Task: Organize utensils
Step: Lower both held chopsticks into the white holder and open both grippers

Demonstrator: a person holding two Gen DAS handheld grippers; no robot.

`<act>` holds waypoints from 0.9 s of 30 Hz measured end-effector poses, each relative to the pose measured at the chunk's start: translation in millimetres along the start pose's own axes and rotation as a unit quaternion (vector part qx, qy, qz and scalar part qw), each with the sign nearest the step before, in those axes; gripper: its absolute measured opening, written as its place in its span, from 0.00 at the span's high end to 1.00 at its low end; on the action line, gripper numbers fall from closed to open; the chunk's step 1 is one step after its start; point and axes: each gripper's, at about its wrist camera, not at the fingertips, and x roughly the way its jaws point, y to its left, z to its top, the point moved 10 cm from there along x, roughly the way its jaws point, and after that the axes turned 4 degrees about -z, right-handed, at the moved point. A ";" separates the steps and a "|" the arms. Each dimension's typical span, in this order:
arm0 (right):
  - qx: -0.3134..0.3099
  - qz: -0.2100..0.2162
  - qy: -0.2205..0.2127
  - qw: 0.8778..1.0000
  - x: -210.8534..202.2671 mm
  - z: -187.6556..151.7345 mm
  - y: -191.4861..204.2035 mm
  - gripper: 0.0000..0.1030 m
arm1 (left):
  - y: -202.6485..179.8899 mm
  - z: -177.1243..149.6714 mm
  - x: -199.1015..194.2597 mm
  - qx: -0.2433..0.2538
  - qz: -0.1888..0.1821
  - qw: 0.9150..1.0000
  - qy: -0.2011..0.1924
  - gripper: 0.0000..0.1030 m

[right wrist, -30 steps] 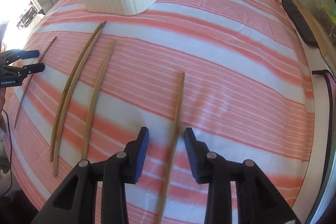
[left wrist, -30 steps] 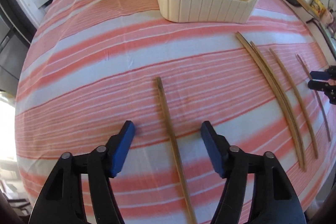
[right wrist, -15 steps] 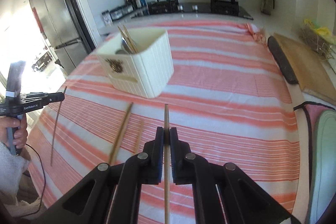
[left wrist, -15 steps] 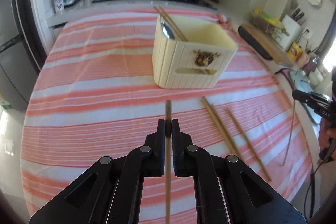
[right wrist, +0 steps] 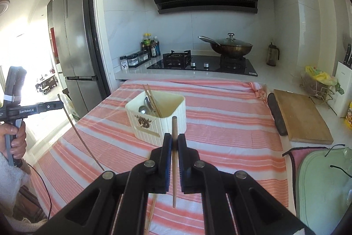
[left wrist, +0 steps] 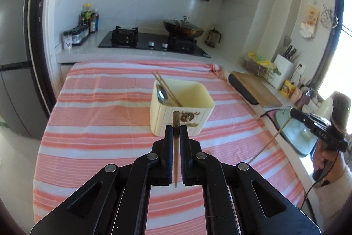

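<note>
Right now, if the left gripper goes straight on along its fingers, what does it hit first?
Probably the cream utensil holder: the chopstick held by the left gripper points at its front wall. Depth is unclear.

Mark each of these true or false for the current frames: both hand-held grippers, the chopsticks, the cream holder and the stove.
1. The left hand-held gripper is shut on a chopstick. True.
2. The right hand-held gripper is open and holds nothing. False: it is shut on a second chopstick.
3. The cream utensil holder already contains a spoon and a pair of chopsticks. True.
4. The utensil holder lies tipped on its side. False: it stands upright on the striped cloth.
5. A lidded wok sits on the stove. True.
</note>
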 end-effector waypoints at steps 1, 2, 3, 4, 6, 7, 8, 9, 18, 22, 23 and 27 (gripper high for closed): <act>0.002 0.000 -0.006 1.000 1.3 9.0 -0.9 0.94 | -0.5 11.5 -2.2 0.001 0.000 1.000 -0.008 0.97; 0.002 -0.001 -0.013 1.000 3.3 19.8 -1.5 0.94 | -1.9 23.6 -5.2 0.003 0.001 1.000 -0.017 0.97; 0.000 -0.002 -0.020 1.000 5.5 31.2 -1.3 0.94 | -3.5 36.3 -8.4 0.004 0.001 1.000 -0.027 0.97; -0.004 -0.003 -0.025 1.000 9.3 42.7 -1.0 0.94 | -4.9 51.4 -10.8 0.004 0.000 0.999 -0.039 0.97; -0.004 -0.005 -0.036 0.999 17.2 66.8 -1.1 0.94 | -8.8 81.2 -13.3 0.003 -0.001 0.998 -0.063 0.97; -0.004 -0.003 -0.041 0.999 21.8 78.6 -0.6 0.94 | -10.8 96.8 -14.2 0.003 0.001 0.997 -0.076 0.97; -0.006 -0.004 -0.047 0.999 26.3 90.5 0.3 0.94 | -12.9 113.2 -13.4 0.005 0.005 0.996 -0.091 0.97; -0.009 -0.006 -0.057 0.998 30.3 102.8 1.9 0.94 | -13.8 126.1 -11.8 0.008 0.010 0.995 -0.103 0.97; -0.014 0.010 -0.112 0.994 89.7 162.9 32.4 0.94 | 1.8 152.4 87.9 -0.009 0.046 0.996 -0.080 0.97; -0.023 0.020 -0.001 1.000 162.0 132.3 41.3 0.94 | 16.5 122.2 147.3 -0.020 0.055 0.998 0.001 0.97; -0.024 0.021 0.032 0.999 179.6 121.0 42.7 0.94 | 19.1 114.5 160.2 -0.022 0.054 0.998 0.020 0.96; -0.019 0.035 0.106 0.994 225.5 91.3 49.0 0.92 | 21.1 87.9 192.5 -0.024 0.049 0.996 0.071 0.95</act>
